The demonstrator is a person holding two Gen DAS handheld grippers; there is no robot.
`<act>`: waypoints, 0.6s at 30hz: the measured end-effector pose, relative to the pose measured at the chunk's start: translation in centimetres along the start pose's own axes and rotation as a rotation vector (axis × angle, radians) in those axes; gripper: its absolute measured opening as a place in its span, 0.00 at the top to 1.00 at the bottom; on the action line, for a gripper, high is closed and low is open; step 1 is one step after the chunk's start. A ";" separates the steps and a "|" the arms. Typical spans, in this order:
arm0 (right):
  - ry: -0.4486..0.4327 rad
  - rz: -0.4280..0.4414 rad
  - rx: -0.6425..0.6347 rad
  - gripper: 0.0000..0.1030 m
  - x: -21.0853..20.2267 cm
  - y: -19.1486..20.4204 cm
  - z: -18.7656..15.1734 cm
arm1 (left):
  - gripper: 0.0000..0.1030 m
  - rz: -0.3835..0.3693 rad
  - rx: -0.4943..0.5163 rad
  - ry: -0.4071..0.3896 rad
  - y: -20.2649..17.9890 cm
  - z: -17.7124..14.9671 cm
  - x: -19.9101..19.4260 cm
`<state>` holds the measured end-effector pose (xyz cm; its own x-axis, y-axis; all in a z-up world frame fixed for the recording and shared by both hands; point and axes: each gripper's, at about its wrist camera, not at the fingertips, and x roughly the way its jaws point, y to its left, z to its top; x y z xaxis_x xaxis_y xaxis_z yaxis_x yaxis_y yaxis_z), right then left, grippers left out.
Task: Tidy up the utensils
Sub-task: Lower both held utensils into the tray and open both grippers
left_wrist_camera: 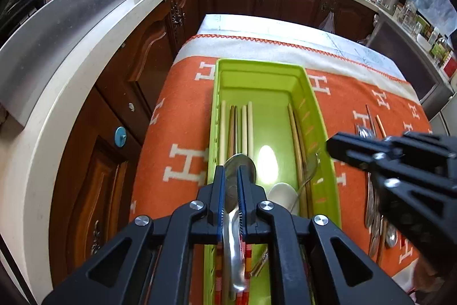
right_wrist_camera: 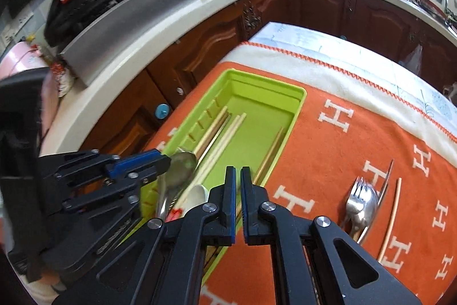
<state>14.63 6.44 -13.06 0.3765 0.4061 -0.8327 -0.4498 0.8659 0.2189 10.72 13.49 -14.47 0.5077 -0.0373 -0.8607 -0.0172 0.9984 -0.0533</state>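
the left gripper (left_wrist_camera: pixel 230 170) pinches a metal spoon (left_wrist_camera: pixel 235 207) over the green tray (left_wrist_camera: pixel 258 67) (near its left wall); lower, then release. right gripper (right_wrist_camera: pixel 238 172) is closed, empty.

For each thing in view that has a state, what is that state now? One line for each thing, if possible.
Left gripper: jaws shut on a metal spoon, above the tray.
Metal spoon: held, bowl pointing away from the camera.
Right gripper: jaws shut, holding nothing.
Green tray: partly filled; far end bare.
Chopsticks: lying lengthwise in the tray.
White spoon: lying in the tray.
Fork: on the orange cloth, not yet sorted.
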 end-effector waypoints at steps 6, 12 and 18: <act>0.014 0.007 0.061 0.88 2.0 -1.9 0.1 | 0.93 -0.017 -0.011 -0.001 -0.2 0.8 0.4; -0.007 0.018 0.074 0.86 0.8 -2.5 -0.3 | 0.93 -0.041 -0.014 0.010 -0.8 1.0 0.4; 0.001 0.039 0.117 0.82 -0.6 -3.2 -0.9 | 0.93 -0.052 -0.009 0.010 -1.5 0.8 -0.5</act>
<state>15.11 3.17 -13.74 0.3603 0.4397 -0.8227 -0.3663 0.8778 0.3088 11.23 12.03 -13.54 0.4999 -0.0900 -0.8614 0.0012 0.9947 -0.1032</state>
